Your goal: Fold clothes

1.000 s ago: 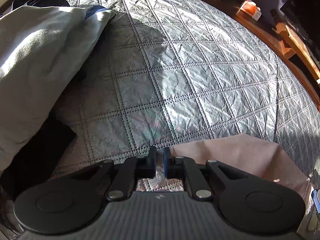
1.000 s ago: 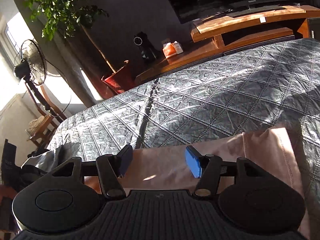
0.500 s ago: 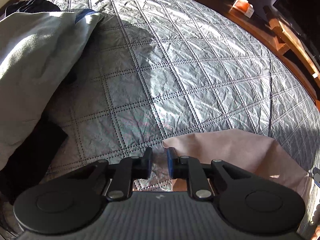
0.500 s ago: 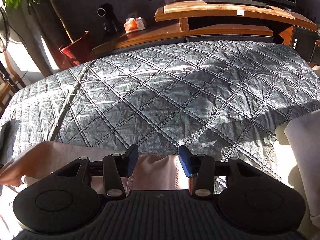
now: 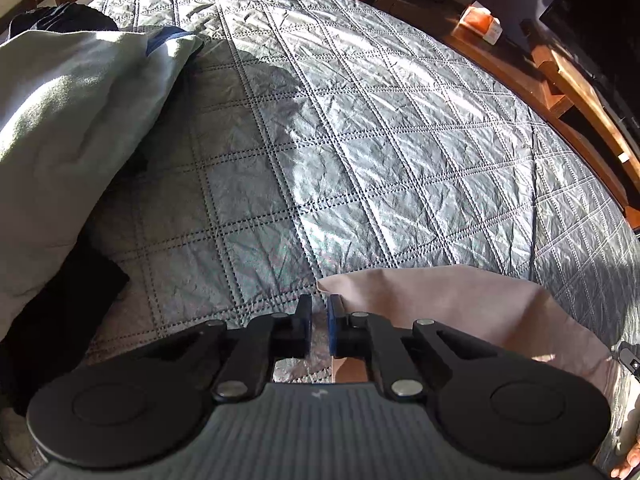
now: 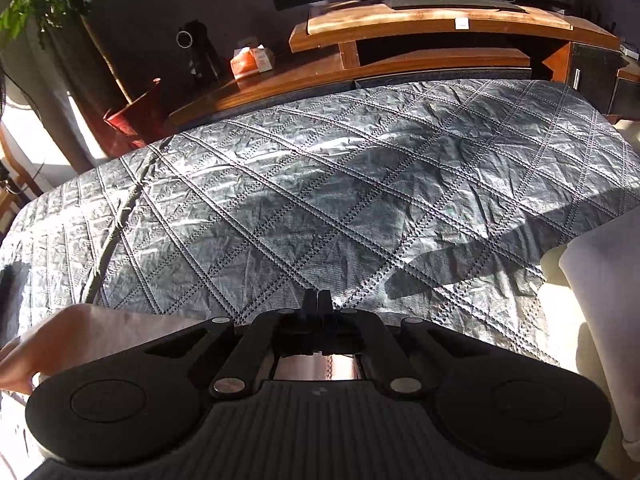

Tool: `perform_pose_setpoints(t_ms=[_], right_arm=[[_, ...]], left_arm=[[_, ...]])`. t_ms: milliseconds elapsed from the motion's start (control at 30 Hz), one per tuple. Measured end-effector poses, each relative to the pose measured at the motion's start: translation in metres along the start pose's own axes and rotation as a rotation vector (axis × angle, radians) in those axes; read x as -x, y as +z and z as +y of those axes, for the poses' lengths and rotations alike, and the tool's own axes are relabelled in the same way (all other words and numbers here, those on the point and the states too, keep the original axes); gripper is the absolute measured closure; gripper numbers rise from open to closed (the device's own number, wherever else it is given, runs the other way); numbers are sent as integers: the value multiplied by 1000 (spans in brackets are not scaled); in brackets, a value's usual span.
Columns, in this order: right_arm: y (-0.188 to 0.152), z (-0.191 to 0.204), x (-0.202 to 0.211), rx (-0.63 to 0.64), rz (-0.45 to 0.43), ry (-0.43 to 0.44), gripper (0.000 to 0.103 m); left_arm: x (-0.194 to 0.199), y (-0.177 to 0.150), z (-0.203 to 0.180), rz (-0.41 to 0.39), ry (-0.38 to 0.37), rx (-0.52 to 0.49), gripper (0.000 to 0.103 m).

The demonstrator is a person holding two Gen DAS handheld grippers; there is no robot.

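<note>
A pink cloth (image 5: 460, 304) lies flat on the grey quilted bed (image 5: 360, 140), close in front of me. My left gripper (image 5: 319, 308) points down at the cloth's left corner. Its jaws are closing to a narrow slit, and the corner's edge runs into that slit. In the right wrist view the same pink cloth (image 6: 120, 332) shows at the lower left and again through the opening under the fingers. My right gripper (image 6: 317, 300) is shut on it, with the pads together over the bed (image 6: 320, 200).
A pale grey-green garment (image 5: 72, 128) and a dark one (image 5: 60, 312) are piled at the bed's left side. Cream cloth (image 6: 600, 280) lies at the right. Beyond the bed's far edge stand a wooden TV bench (image 6: 440, 28), a tissue box (image 6: 252, 62) and a red plant pot (image 6: 136, 116).
My right gripper swung to the right along the pink cloth, dropped a little and went from wide open to shut on it. The left gripper stayed put, its slit widening slightly and then narrowing.
</note>
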State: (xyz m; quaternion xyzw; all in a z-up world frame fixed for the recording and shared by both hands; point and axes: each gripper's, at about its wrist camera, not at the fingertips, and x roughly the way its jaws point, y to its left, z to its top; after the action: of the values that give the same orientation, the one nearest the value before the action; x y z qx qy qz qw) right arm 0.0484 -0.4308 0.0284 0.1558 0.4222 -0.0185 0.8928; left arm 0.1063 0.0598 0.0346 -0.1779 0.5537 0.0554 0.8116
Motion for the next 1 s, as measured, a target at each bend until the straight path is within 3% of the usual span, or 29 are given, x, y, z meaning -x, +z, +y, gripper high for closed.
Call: perform_pose_setpoints(t_ms=[100, 267, 367, 433, 467, 500, 633, 767, 800, 867, 967, 1000], right_arm=[[2, -7, 2, -25, 14, 6, 100], [-2, -7, -4, 6, 85, 56, 70], [-3, 1, -6, 46, 83, 32, 65], [-3, 6, -8, 64, 87, 10, 69], [-4, 8, -8, 77, 86, 4, 97], [-5, 11, -8, 89, 92, 2, 102], [-9, 12, -6, 106, 72, 7, 103], [-6, 3, 5, 37, 8, -5, 103], [-5, -2, 8, 11, 0, 1, 101], [-3, -12, 9, -39, 15, 46, 85], [-7, -11, 4, 0, 63, 45, 65], [-9, -9, 1, 21, 71, 32, 63]], left_arm=[[1, 1, 3, -2, -6, 13, 96], [1, 1, 2, 3, -14, 2, 96], [1, 1, 1, 4, -13, -4, 96], [1, 0, 1, 4, -12, -7, 96], [1, 0, 1, 4, -12, -7, 96], [0, 0, 1, 4, -12, -7, 96], [1, 0, 0, -1, -12, -10, 96], [1, -1, 2, -8, -6, -1, 96], [1, 0, 3, -6, -6, 2, 96], [1, 0, 4, -4, -6, 6, 96], [1, -1, 2, -2, -10, -3, 96], [1, -1, 1, -1, -10, -5, 96]])
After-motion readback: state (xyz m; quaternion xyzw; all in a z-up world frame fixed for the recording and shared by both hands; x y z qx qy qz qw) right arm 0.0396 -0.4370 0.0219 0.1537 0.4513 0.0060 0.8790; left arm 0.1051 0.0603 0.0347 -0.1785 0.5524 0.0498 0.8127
